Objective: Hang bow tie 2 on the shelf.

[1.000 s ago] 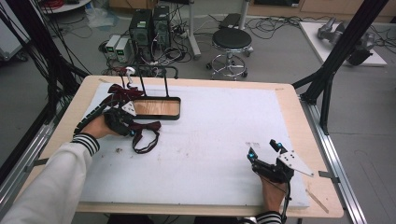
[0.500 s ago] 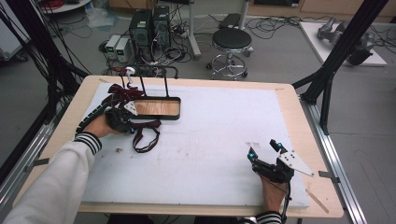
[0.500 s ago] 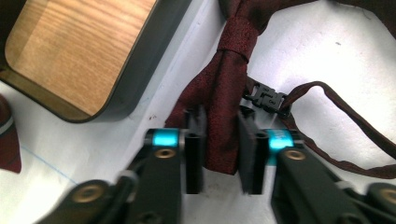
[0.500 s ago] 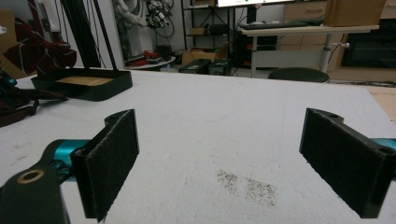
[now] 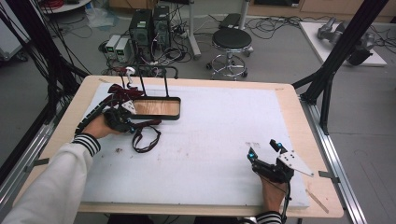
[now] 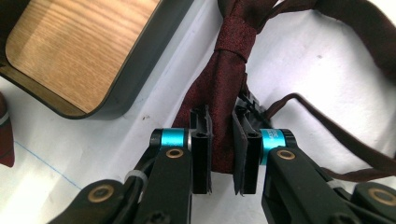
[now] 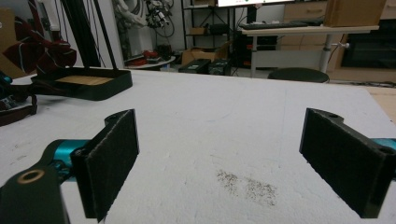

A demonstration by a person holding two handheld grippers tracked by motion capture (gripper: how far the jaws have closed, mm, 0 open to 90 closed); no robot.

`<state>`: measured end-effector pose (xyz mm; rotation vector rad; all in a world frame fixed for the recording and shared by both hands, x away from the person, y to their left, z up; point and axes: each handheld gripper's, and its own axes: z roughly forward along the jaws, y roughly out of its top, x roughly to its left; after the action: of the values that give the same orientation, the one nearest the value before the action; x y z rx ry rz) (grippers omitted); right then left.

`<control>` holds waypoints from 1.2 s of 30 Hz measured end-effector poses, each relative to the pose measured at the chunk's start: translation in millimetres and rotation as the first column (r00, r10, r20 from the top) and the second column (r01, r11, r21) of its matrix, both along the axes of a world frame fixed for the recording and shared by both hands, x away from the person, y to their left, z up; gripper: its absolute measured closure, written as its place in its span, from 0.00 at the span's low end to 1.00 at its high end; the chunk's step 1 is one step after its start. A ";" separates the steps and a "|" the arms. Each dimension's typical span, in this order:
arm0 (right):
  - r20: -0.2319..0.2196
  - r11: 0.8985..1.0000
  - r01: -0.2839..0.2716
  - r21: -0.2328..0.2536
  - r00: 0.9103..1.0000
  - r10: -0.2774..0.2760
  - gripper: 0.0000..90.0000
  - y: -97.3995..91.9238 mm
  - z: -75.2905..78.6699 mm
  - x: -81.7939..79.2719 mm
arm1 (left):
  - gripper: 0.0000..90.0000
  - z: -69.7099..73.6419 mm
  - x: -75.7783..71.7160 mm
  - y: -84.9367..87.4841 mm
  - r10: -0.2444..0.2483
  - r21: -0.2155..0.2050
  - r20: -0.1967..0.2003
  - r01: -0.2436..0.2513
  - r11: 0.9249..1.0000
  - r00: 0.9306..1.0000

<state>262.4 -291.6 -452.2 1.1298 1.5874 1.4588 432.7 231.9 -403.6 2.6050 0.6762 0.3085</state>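
Observation:
A dark red bow tie [image 6: 219, 102] with a long brown-red strap [image 5: 146, 138] lies on the white table cover, just in front of a black tray [image 5: 179, 108] with a wooden floor. My left gripper [image 5: 123, 122] has just been closing, and its jaws stand shut on one wing of the tie [image 6: 223, 156], with the fabric pinched between the pads. A second, striped red tie [image 5: 118, 91] hangs on the tray's upright stand. My right gripper [image 5: 264, 150] rests open near the table's front right, its pads [image 7: 112, 158] wide apart with nothing between them.
The tray's rim [image 6: 140, 74] lies close to the left of the held tie. A black stand [image 5: 154, 79] rises from the tray's back edge. White foam [image 5: 224, 126] covers the table between the two hands. Beyond the far edge stand computers and a stool [image 5: 232, 39].

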 end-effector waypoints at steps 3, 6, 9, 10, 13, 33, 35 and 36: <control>-0.001 1.000 -0.001 0.001 1.000 0.001 0.12 0.2 0.0 0.1 | 0.89 4.9 -3.5 -0.3 0.001 -0.035 0.034 0.000 0.999 0.999; -0.001 1.000 0.000 0.000 1.000 0.000 0.12 0.3 0.1 0.1 | 0.89 11.9 -6.8 0.0 0.020 -0.091 0.064 -0.014 0.996 0.998; -0.001 1.000 0.000 -0.002 1.000 0.000 0.12 0.4 0.1 0.0 | 0.89 19.5 -9.9 0.6 0.046 -0.158 0.079 -0.033 0.987 0.996; 0.000 1.000 0.000 -0.003 1.000 0.000 0.12 0.4 0.1 0.1 | 0.89 21.4 -11.1 0.4 0.056 -0.185 0.085 -0.039 0.982 0.995; 0.000 1.000 0.000 -0.003 1.000 0.000 0.12 0.3 0.1 0.1 | 0.89 30.2 -15.4 0.4 0.092 -0.256 0.112 -0.061 0.965 0.989; 0.004 1.000 -0.002 -0.007 1.000 0.002 0.12 0.4 0.0 0.4 | 0.89 61.0 -25.8 -7.7 0.235 -0.465 0.284 -0.081 0.881 0.930; 0.003 1.000 -0.002 -0.007 1.000 0.002 0.12 0.4 0.0 0.3 | 0.89 63.1 -26.0 -8.0 0.248 -0.479 0.292 -0.083 0.874 0.924; 0.003 1.000 -0.001 -0.006 1.000 0.001 0.12 0.4 0.0 0.3 | 0.89 64.0 -26.2 -7.9 0.255 -0.489 0.293 -0.085 0.868 0.921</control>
<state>262.7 -291.2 -452.2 1.1225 1.5901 1.4547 406.5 224.0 -339.6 1.9645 0.7481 0.5712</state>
